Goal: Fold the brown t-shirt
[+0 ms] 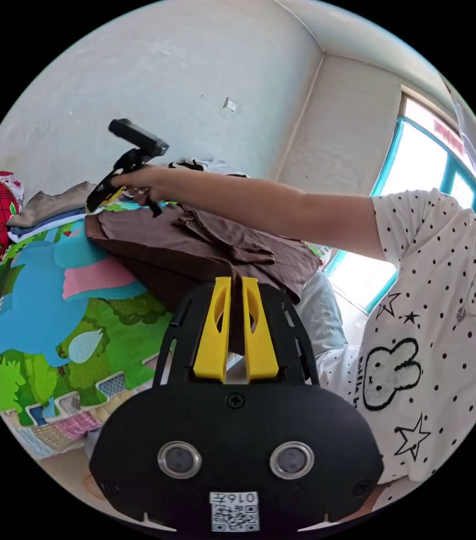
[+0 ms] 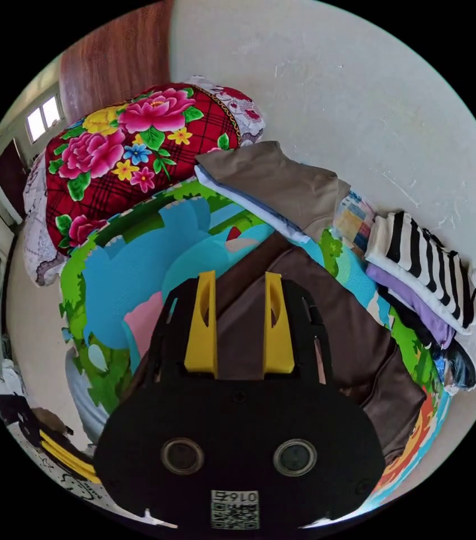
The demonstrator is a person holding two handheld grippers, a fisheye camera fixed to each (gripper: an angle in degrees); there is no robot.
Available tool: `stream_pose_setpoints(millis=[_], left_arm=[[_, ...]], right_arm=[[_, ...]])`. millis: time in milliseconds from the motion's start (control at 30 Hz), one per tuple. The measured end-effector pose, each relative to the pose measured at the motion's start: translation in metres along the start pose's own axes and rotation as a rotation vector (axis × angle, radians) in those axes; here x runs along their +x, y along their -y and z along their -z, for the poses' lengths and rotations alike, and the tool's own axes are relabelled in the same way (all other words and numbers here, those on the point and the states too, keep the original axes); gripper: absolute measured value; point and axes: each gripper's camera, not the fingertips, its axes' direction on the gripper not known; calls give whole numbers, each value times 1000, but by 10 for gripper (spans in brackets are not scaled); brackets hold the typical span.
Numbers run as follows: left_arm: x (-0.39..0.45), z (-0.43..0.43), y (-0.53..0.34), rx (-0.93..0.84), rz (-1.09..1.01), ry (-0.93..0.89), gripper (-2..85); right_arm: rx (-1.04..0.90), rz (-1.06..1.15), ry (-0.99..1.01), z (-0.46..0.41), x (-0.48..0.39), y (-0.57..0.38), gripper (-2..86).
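The brown t-shirt [image 1: 204,247] lies bunched on a cartoon-print mat [image 1: 52,315]. The left gripper [image 1: 236,292] has its yellow fingers nearly together, pinching a fold of the shirt's near edge. The right gripper [image 2: 240,298], fingers spread, hovers over the shirt. Folded clothes [image 2: 282,185] are stacked by the wall

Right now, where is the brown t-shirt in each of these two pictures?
Left gripper view: the brown t-shirt lies bunched at the centre, just above the left gripper, whose jaws are nearly closed on its edge.
Right gripper view: it lies centre and lower right, flatter, with the right gripper open above it.
Shared landmark: the cartoon play mat under the shirt.
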Motion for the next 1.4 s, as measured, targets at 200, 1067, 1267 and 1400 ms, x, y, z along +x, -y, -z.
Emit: stream_pose_setpoints(millis=[200,1067,1267,1400], left_arm=[[-12,-3,25,-13,-65,-46,8],[-41,116,209,247,-158,-198,-7],[28,46,351,112,-356,-296,-5],[79,-25,443,4,-433,-381,-3]], right_arm=[[-142,-94,-45,-68,8,73,131],[-37,33,-95,-6,159,118,-3],[-9,-1,-111,56,257,68,-3],[-33,-21,-189,83,317,21,-3]])
